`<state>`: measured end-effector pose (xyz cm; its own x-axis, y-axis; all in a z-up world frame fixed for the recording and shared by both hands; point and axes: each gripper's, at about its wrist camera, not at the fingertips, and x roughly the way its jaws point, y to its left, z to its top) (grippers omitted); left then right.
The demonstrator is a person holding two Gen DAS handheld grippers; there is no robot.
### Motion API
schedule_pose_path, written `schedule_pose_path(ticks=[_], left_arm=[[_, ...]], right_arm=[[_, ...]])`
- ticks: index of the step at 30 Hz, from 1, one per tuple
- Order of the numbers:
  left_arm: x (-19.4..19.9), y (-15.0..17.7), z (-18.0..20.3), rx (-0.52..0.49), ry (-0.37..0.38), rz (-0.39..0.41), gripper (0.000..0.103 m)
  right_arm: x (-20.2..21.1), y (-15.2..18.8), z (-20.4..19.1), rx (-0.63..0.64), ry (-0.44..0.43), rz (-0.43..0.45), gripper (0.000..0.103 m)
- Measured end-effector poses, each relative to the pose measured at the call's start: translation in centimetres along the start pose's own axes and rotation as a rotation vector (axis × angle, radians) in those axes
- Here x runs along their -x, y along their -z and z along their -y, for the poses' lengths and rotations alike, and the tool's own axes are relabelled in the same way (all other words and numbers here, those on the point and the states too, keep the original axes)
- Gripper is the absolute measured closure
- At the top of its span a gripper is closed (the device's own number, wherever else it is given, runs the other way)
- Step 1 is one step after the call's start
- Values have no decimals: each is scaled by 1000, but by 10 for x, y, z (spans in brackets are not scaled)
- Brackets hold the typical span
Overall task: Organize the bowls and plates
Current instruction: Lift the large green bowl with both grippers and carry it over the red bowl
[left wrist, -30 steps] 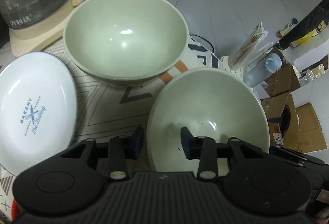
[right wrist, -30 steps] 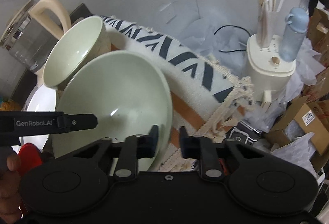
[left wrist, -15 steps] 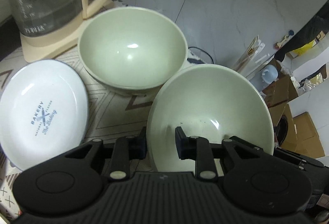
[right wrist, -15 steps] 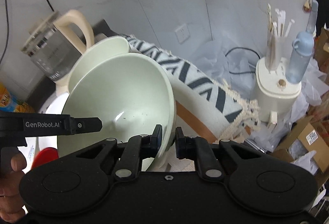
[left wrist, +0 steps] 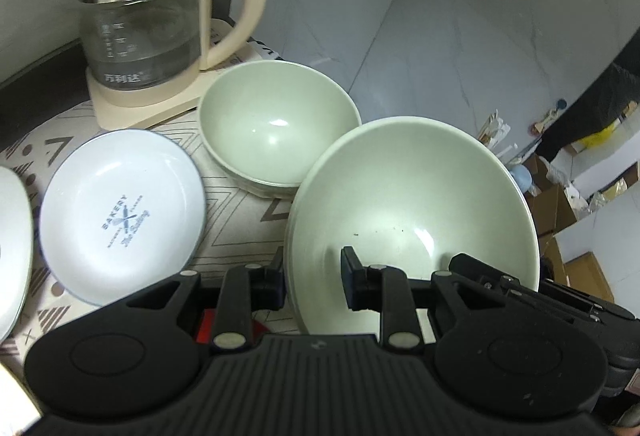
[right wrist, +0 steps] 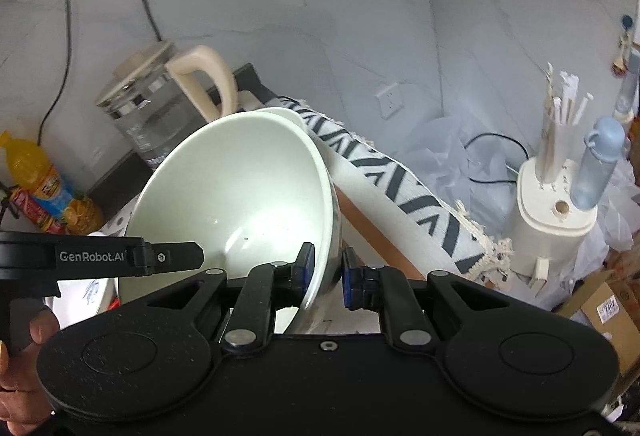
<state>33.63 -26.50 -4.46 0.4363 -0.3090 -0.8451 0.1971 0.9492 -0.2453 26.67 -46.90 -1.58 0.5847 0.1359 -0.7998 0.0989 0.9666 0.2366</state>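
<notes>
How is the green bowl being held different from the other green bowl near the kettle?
The held bowl is gripped at its rim by the left tool and the right tool, while the resting bowl is untouched. The held bowl is tilted; the resting bowl sits upright on the patterned cloth. The held bowl looks wider and shallower, though it is nearer the camera. Both are plain pale green and empty.

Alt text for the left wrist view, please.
The left gripper clamps the near rim of a large pale green bowl, lifted beside a smaller green bowl on a patterned cloth. A white bakery plate and glass kettle sit behind.
</notes>
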Motion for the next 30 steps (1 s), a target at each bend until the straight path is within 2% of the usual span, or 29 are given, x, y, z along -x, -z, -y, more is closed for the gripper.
schedule_pose_path(ticks=[13, 30], left_arm=[[39, 3, -22, 83, -61, 74, 78], [72, 20, -57, 175, -136, 106, 77]], right_arm=[[3, -6, -33, 72, -89, 5, 88], [3, 4, -73, 156, -177, -37, 87]])
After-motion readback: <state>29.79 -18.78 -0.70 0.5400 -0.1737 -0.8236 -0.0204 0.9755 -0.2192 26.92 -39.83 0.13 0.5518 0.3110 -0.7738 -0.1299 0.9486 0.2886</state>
